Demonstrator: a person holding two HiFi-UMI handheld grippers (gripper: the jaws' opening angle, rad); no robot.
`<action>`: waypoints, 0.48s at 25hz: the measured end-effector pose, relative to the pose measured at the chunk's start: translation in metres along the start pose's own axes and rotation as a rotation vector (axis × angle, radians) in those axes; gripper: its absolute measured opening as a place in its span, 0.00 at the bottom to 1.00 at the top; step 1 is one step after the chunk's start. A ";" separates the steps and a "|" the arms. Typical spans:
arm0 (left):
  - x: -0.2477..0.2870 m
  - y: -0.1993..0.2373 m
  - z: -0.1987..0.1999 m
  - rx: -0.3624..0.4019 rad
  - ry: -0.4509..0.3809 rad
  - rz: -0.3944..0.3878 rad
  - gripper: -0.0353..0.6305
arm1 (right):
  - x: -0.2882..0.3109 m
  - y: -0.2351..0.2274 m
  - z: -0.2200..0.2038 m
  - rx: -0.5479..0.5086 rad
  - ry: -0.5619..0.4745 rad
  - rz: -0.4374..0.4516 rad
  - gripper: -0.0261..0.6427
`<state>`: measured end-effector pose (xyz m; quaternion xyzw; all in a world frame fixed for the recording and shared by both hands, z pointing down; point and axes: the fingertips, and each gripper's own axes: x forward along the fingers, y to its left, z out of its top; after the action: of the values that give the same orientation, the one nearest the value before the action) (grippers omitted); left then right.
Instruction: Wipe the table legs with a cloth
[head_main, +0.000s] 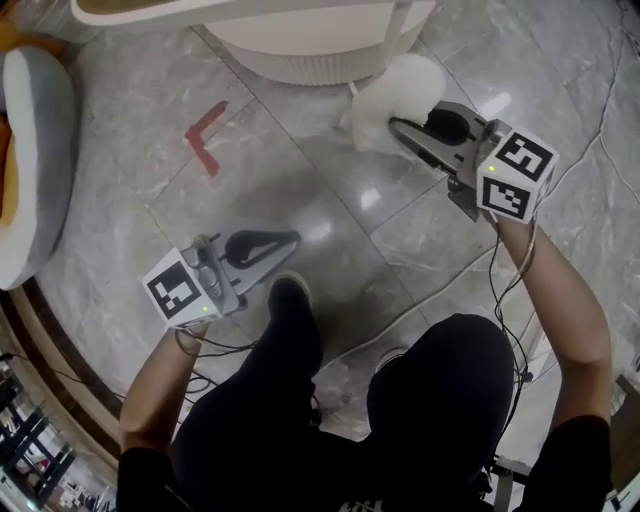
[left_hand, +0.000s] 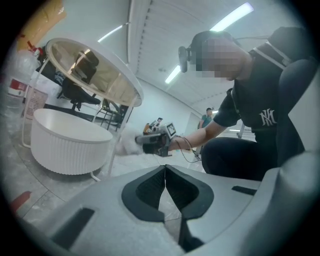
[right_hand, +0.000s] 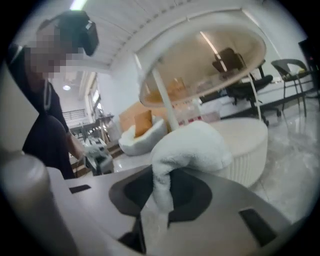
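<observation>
Right gripper fingers clench the cloth, bunched lengthwise 8-to-2 o'clock at the desk leg. Left gripper fingers are clenched on nothing.

Readable lettering: one item only. A white interlocked "NY" monogram stands on the chest of the person's black shirt, right of the desk in the left gripper view. The red-and-white label on a bottle left of the desk is illegible (print too small).

Signs without lettering:
- A black-and-white square marker on the cube of the left gripper.
- The same on the cube of the right gripper.
- A red L-shaped mark on the floor near the desk.
</observation>
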<state>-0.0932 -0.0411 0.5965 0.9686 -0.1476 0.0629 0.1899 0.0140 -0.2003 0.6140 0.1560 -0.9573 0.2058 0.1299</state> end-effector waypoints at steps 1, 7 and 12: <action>0.004 -0.001 0.004 0.011 -0.012 -0.008 0.06 | -0.013 0.015 0.034 -0.026 -0.080 0.029 0.14; 0.019 -0.005 0.012 0.014 -0.007 -0.040 0.06 | -0.055 0.041 0.165 -0.114 -0.361 0.037 0.14; 0.022 -0.004 0.005 -0.009 0.008 -0.047 0.06 | -0.030 0.026 0.152 -0.137 -0.323 0.008 0.14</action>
<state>-0.0708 -0.0453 0.5947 0.9706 -0.1245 0.0617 0.1965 0.0048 -0.2368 0.4613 0.1741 -0.9781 0.1131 -0.0161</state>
